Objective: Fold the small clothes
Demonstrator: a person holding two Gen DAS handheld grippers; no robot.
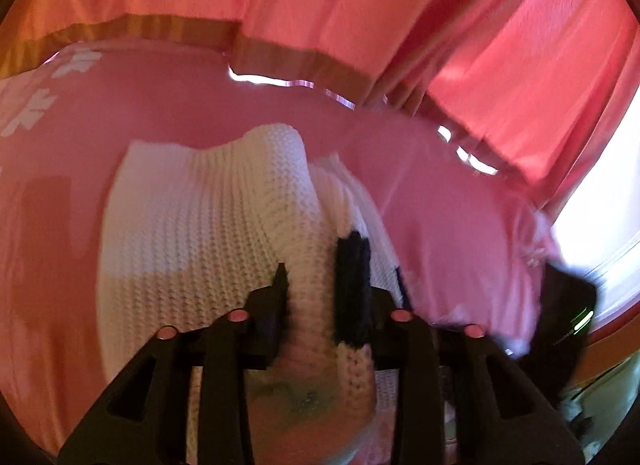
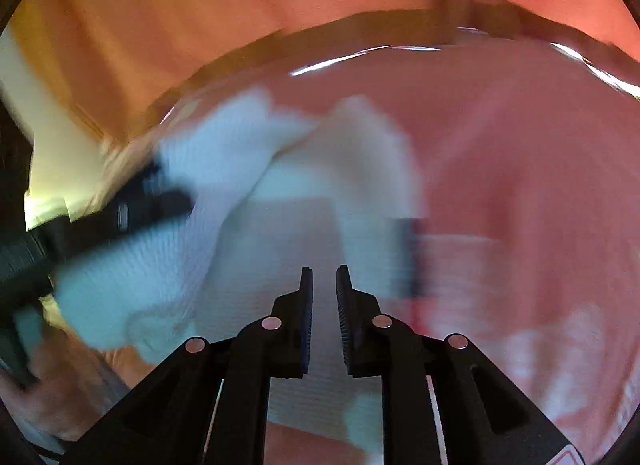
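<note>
The left gripper (image 1: 320, 269) clamps a raised ridge of the white knit garment (image 1: 208, 221); the rest spreads ahead of it and to its left across the pink tablecloth (image 1: 168, 105). The right gripper (image 2: 324, 285) hovers over the same garment, jaws slightly parted and empty. The garment is ribbed, creased and bunched.

Lighting: warm pink-red cast, moderately dim. Daylight enters through a blown-out window (image 1: 600, 233) at 3 o'clock, left wrist view; curtain (image 1: 500, 45) glows backlit. Glare streaks along table edge (image 2: 360, 55) at 12 o'clock. Blur: right wrist view heavily motion-smeared, left mildly. Fisheye bending and black vignette around rims.
</note>
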